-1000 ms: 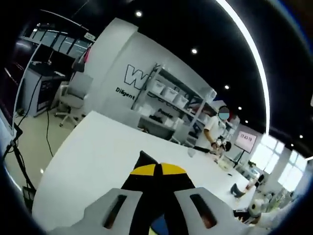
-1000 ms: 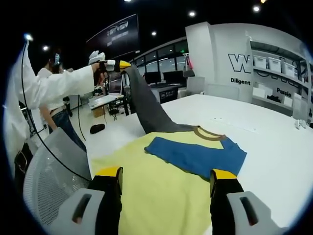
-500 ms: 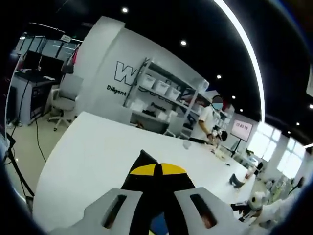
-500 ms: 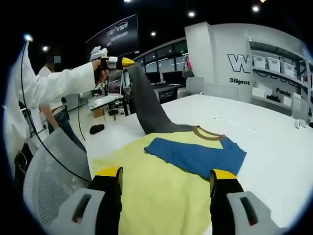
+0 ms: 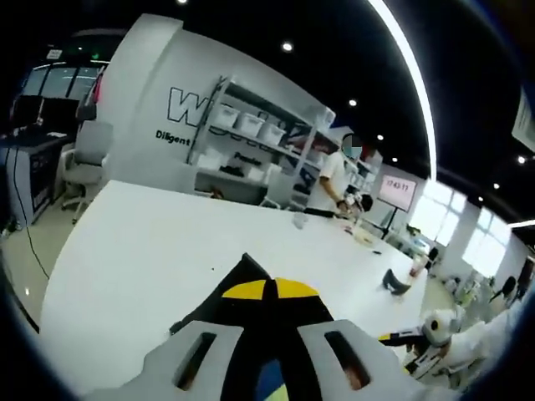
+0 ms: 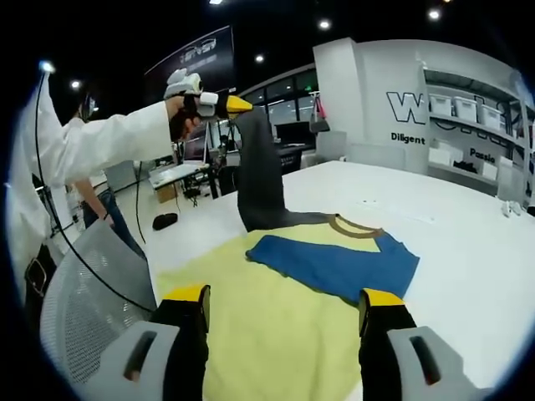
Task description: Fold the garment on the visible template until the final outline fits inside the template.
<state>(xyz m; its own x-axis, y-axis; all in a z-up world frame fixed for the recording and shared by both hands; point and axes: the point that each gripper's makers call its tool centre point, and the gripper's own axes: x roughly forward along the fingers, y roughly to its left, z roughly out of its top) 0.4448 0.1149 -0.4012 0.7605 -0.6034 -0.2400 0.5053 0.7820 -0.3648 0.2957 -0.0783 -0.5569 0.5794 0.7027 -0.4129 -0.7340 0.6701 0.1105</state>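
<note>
- The garment (image 6: 326, 263) lies on the white table (image 6: 468, 251) in the right gripper view: a pale yellow body spread toward the camera, a blue panel folded across it, and a brown-trimmed neckline at the far edge.
- A grey sleeve (image 6: 257, 180) of it is pulled straight up off the table, taut, and stands between the camera and the desks behind.
- The left gripper (image 6: 238, 105) pinches the top of that sleeve, its yellow tips pressed together on the cloth, held high by a gloved hand (image 6: 185, 88) on a white-sleeved arm (image 6: 100, 146).
- In the left gripper view the same gripper (image 5: 269, 289) shows its jaws closed with dark cloth pinched between the yellow tips, and a bit of blue shows low between the jaws.
- The right gripper (image 6: 284, 305) hovers low over the yellow part, its jaws spread wide, nothing between them.
- I cannot make out any template outline on the table.
- A grey mesh chair (image 6: 92, 292) sits at the near left edge of the table, with a black cable (image 6: 75, 242) looping over it.
- Beyond the table, a white wall with dark lettering (image 5: 180, 109), a shelf rack of white bins (image 5: 251, 134), and a person (image 5: 330, 180) standing at the table's far end.
- Small objects sit on the far tabletop, including a dark curved item (image 5: 394, 282).
</note>
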